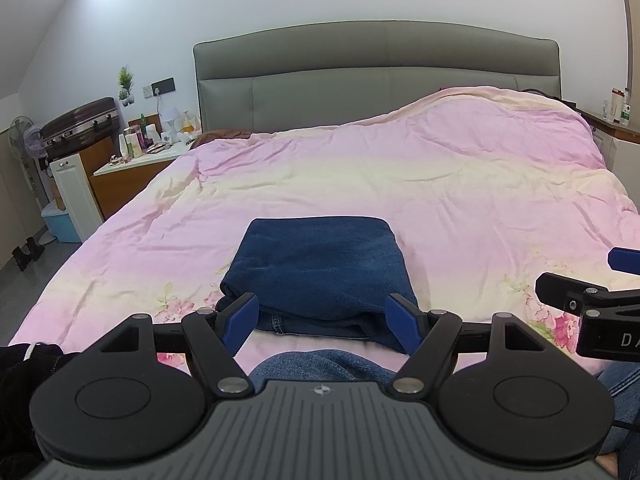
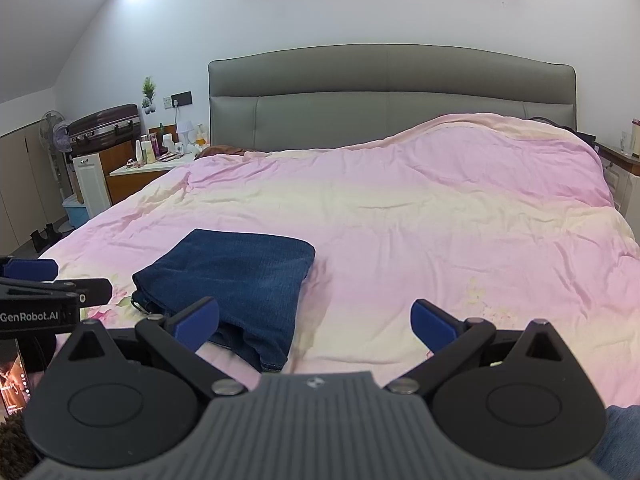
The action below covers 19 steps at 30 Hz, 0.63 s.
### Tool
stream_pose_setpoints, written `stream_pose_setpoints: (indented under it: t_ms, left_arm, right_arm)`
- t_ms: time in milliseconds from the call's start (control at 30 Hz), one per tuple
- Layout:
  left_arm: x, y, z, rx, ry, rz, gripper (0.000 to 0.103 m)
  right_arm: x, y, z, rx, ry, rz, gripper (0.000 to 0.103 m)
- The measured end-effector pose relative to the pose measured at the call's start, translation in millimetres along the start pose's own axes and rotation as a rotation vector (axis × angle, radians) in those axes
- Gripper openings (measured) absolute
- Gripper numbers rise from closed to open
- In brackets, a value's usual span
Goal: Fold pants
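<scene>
Blue rubber pads tip both tools, and neither pair is holding anything. The left gripper (image 1: 322,318) has its fingers spread wide, framing the near edge of the folded pants (image 1: 320,276) without touching the cloth as far as its own view shows. The right gripper (image 2: 316,326) is spread just as wide over bare duvet, with the pants (image 2: 236,280) lying ahead and to its left, its left pad (image 2: 198,324) overlapping the near corner of the denim in that view.

The dark blue jeans sit as a compact rectangle on the pink floral duvet (image 1: 460,200), close in front of both tools. The fold looks essentially done. The near edge is the untidy part: a hem or waistband layer pokes out beneath the top panel. To finish well, I would judge that one tool should press the top layer lightly while the other tucks or squares that protruding edge, keeping the pads low and flat so the stack is not dragged across the soft bedding.

Beyond the pants the duvet runs up to a grey padded headboard (image 2: 392,96).

Readable writing: "GenRobot.AI" on the side of the left gripper in the right wrist view, and the letters "DA" on the right gripper (image 1: 600,300) in the left wrist view, the rest cut off.
</scene>
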<state>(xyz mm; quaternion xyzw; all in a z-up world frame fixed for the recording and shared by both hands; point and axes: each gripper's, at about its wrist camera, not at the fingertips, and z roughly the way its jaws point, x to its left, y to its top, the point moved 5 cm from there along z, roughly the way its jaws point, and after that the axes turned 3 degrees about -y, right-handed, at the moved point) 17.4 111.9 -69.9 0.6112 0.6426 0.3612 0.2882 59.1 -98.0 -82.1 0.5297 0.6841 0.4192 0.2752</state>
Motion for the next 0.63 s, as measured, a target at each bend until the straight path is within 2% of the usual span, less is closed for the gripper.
stream_pose_setpoints:
  t_ms: [633]
  left_arm:
    - [1.6, 0.0, -2.9, -0.022, -0.006, 0.003, 0.086]
  right_arm:
    - [0.0, -0.2, 3.4, 0.007, 0.004, 0.004, 0.098]
